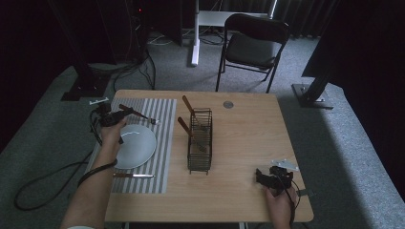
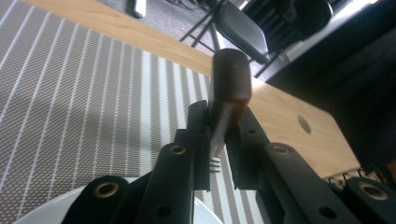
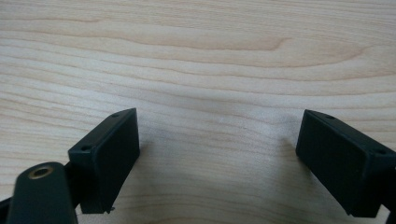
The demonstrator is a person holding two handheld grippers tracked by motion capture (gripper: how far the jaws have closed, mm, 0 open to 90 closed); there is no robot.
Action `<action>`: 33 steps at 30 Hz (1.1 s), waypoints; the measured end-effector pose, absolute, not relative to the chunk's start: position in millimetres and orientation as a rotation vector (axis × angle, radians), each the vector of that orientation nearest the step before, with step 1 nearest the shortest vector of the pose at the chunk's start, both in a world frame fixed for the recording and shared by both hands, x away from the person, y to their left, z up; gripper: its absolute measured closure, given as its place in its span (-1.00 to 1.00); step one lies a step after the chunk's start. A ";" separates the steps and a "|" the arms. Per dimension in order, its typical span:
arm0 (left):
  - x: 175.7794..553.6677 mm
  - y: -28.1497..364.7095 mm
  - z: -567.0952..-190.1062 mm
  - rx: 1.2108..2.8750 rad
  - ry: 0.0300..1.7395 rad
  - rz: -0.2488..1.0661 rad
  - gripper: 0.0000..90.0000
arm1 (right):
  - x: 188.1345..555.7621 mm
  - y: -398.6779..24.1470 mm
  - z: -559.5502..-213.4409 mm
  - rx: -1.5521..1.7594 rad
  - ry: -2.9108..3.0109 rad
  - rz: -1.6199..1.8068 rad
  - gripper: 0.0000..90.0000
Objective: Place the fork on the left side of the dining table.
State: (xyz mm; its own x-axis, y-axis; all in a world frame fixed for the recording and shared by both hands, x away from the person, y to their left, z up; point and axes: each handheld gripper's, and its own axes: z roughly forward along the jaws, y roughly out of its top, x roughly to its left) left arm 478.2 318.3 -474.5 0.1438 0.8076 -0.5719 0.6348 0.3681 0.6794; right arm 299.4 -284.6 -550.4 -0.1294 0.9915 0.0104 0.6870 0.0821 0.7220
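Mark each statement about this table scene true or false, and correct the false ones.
1. The left gripper is shut on a fork. True.
2. The right gripper grips a knife. False: its jaws are open over bare table.
3. A plate lies on the striped placemat. True.
4. The wire caddy stands on the placemat. False: it stands on the wood beside it.
5. A knife lies on the placemat near the plate. True.
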 end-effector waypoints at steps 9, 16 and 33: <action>480.7 328.8 -490.7 1.406 1.636 0.273 0.47 | 299.2 -284.4 -550.4 1.654 1.871 0.809 -0.71; 485.0 332.2 -509.0 1.377 1.738 0.195 -0.03 | 299.2 -284.5 -550.4 1.653 1.872 0.809 -0.71; 491.8 342.2 -522.4 1.396 1.814 0.236 -0.11 | 299.1 -284.5 -550.4 1.654 1.872 0.809 -0.71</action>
State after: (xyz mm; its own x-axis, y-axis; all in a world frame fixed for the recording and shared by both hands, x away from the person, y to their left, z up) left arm 491.8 342.2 -522.4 -0.0531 0.8736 -0.4838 0.7208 0.3688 0.5868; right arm 299.1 -284.5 -550.4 -0.1279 0.9917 0.0111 0.6874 0.0806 0.7218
